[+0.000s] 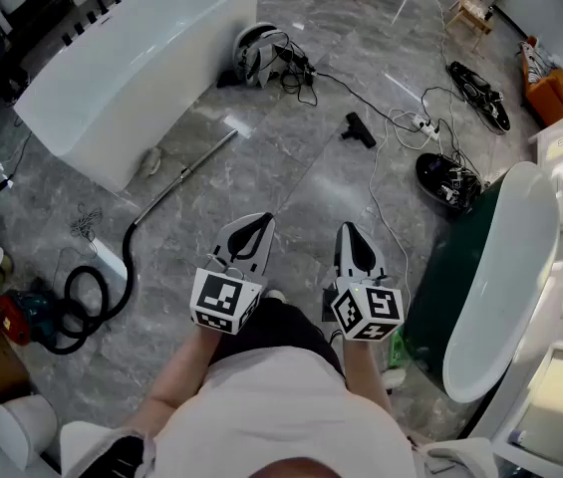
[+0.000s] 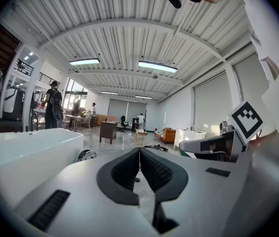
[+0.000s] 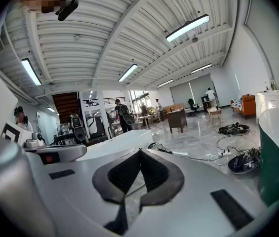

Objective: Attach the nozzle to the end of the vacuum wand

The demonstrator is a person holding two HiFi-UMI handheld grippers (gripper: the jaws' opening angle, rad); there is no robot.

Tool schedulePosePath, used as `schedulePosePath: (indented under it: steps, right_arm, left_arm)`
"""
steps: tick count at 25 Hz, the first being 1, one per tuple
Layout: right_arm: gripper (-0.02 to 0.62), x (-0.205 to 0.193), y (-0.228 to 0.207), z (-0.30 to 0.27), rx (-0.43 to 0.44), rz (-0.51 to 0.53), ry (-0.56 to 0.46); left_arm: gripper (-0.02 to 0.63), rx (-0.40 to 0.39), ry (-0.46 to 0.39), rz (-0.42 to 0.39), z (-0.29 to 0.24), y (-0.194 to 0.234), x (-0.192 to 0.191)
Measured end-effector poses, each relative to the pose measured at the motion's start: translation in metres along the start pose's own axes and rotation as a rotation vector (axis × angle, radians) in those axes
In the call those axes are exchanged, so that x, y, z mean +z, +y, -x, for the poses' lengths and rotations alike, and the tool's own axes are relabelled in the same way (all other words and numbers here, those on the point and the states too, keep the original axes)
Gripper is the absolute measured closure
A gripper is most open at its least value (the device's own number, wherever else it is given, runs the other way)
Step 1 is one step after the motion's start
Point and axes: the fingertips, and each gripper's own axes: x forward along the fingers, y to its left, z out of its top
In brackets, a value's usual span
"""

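In the head view a silver vacuum wand (image 1: 189, 171) lies on the grey marble floor beside a white bathtub (image 1: 132, 68). Its black hose (image 1: 112, 287) curls back to a red vacuum body (image 1: 14, 317) at the left. The black nozzle (image 1: 358, 129) lies apart from the wand, farther up the floor to the right. My left gripper (image 1: 261, 219) and right gripper (image 1: 347, 229) are held side by side near my body, both shut and empty, well short of the wand and nozzle. The left gripper (image 2: 139, 152) and right gripper (image 3: 139, 153) show their tips touching in their own views.
A green and white bathtub (image 1: 500, 277) stands close on the right. Cables and a power strip (image 1: 421, 122) trail across the floor, with a dark round device (image 1: 447, 180) and another round vacuum (image 1: 259, 53) by the white tub. People stand far off (image 3: 122, 113).
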Motion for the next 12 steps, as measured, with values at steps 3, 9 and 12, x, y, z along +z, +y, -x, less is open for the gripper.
schedulePosePath:
  steps: [3, 9, 12]
  right_arm:
    - [0.580, 0.000, 0.002, 0.002, 0.020, -0.003, -0.003]
    - [0.580, -0.002, -0.001, 0.005, 0.028, -0.002, 0.001]
    - [0.580, -0.001, -0.007, 0.008, 0.023, -0.011, -0.004]
  left_arm:
    - [0.595, 0.006, 0.006, 0.001, -0.001, -0.003, -0.003]
    - [0.595, 0.000, 0.006, -0.006, -0.009, -0.010, -0.002]
    - [0.595, -0.003, 0.010, -0.006, -0.011, -0.015, -0.003]
